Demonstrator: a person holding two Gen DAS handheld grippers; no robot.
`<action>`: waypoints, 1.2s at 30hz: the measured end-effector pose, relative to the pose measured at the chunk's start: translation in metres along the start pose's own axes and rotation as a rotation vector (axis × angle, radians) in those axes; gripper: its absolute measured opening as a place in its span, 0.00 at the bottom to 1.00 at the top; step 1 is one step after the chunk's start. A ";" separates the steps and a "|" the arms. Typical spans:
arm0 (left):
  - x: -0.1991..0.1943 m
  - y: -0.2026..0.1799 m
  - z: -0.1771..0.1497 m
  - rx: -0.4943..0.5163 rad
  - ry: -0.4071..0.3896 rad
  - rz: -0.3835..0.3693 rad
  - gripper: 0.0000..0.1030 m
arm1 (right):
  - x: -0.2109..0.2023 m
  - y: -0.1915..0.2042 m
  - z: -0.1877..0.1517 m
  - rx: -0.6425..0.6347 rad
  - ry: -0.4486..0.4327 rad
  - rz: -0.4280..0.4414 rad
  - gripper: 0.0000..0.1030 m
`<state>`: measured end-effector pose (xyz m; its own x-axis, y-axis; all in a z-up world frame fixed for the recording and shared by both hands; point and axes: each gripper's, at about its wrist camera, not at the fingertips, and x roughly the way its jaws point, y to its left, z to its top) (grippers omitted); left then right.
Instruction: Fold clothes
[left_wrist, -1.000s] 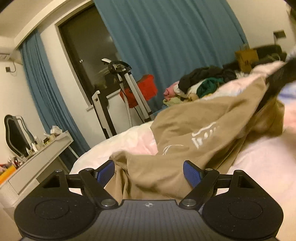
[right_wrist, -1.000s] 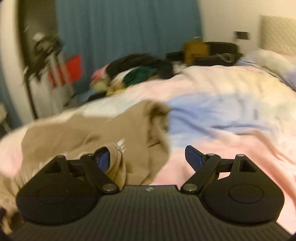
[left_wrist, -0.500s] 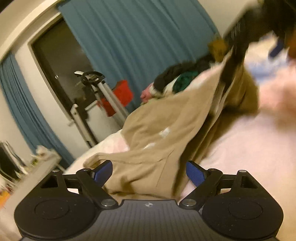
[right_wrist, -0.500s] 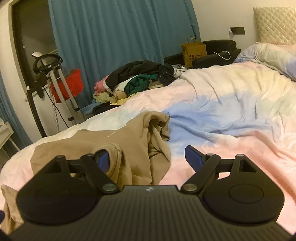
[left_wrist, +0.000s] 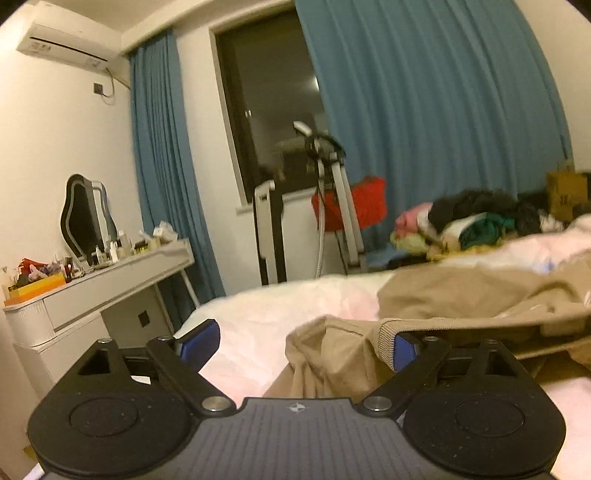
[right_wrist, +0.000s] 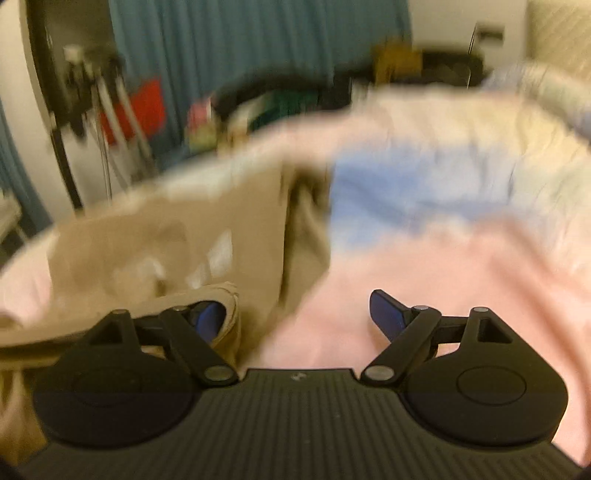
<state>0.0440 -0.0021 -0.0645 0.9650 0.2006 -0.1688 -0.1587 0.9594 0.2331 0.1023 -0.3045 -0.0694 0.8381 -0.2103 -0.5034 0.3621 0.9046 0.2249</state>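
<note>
Between the widening jaws of the left gripper (left_wrist: 301, 341) lies a ribbed hem of the tan sweatshirt (left_wrist: 461, 306), brushing the right-hand pad but unpinched. Its body stretches away rightward across the bed (left_wrist: 258, 314). Opening too, the right gripper (right_wrist: 306, 317) grips nothing (a cuff drapes over its left pad); the cloth lies left. Likely the left is nearer the hem.
</note>
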 end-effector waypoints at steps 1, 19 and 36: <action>-0.007 0.002 0.004 -0.012 -0.031 0.001 0.92 | -0.011 0.000 0.005 -0.001 -0.066 0.004 0.87; -0.141 0.121 0.265 -0.347 -0.441 0.051 0.96 | -0.271 0.010 0.222 -0.155 -0.620 0.335 0.87; -0.225 0.187 0.428 -0.350 -0.481 -0.166 1.00 | -0.419 -0.010 0.337 -0.208 -0.691 0.416 0.87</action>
<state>-0.1135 0.0473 0.4275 0.9559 0.0096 0.2937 0.0209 0.9947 -0.1007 -0.1152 -0.3507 0.4206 0.9730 0.0371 0.2277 -0.0581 0.9946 0.0861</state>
